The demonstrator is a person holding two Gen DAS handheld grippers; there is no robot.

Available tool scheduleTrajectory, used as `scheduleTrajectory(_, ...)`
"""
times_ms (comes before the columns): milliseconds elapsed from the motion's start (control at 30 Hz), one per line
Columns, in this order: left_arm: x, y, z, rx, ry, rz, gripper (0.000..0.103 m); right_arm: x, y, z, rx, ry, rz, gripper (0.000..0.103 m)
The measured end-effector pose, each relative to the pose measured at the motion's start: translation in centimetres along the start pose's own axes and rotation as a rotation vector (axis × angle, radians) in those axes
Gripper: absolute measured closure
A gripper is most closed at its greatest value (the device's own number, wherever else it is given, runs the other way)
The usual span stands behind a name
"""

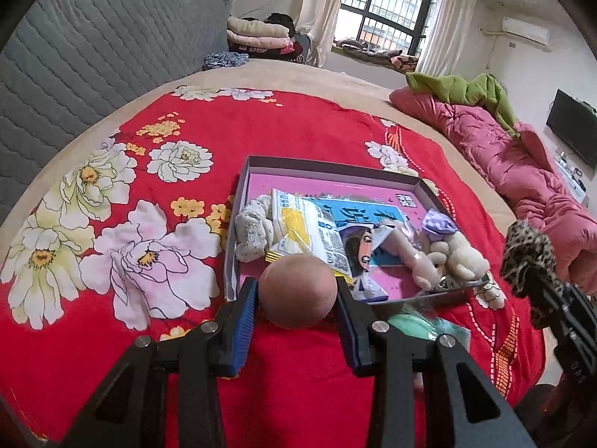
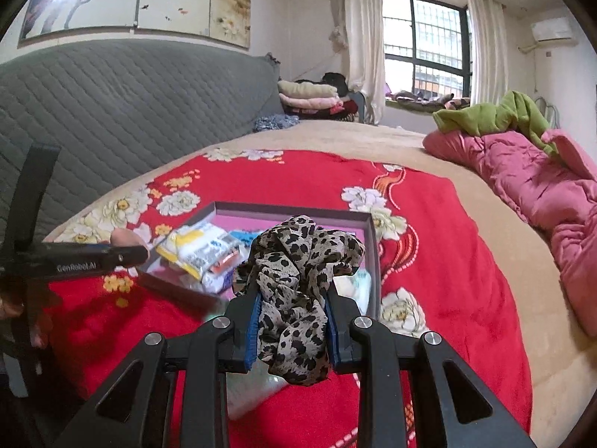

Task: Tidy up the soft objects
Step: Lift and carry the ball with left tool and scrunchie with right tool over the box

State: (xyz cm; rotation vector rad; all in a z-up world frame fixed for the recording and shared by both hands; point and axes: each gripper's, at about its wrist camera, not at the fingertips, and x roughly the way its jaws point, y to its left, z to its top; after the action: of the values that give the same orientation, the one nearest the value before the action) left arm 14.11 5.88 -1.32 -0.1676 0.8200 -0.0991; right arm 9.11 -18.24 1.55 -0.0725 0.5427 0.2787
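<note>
Left wrist view: left hand-held gripper [image 1: 296,293] pinches a smooth round pinkish foam ball [image 1: 297,290] over the near edge of the shallow grey cardboard box [image 1: 328,164] on the red floral bedspread [image 1: 156,194].
Right wrist view: right hand-held gripper [image 2: 293,308] clamps a crumpled leopard-print fabric scrunchie [image 2: 294,280] above the box's near right part.

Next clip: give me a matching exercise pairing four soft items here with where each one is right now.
Things:
1. pink ball
2. leopard scrunchie
3. plush bear
4. green garment

Places:
A. lying on the pink quilt
B. between the left hand-held gripper fingers
C. inside the tray
D. between the right hand-held gripper fingers

Pairs: 1-B, 2-D, 3-C, 4-A
</note>
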Motion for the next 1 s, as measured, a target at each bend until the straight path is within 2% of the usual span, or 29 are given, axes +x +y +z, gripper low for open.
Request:
scheduleTrajectory(167, 1.0, 0.6, 0.2, -0.002, 0.005, 0.026, 0.063, 0.9, 0.2, 0.9, 0.008, -0.015, 0.007, 0.075)
scheduleTrajectory(467, 2.3, 1.1, 0.6, -0.008, 0.007, 0.028, 0.063, 3.8, 1.5, 2.0, -0.001, -0.005, 0.029, 0.075)
scheduleTrajectory(1000, 4.8, 0.9, 0.9, 0.007, 0.037, 0.026, 0.063, 9.8, 2.5, 1.6, -0.015, 0.106, 0.042, 0.074)
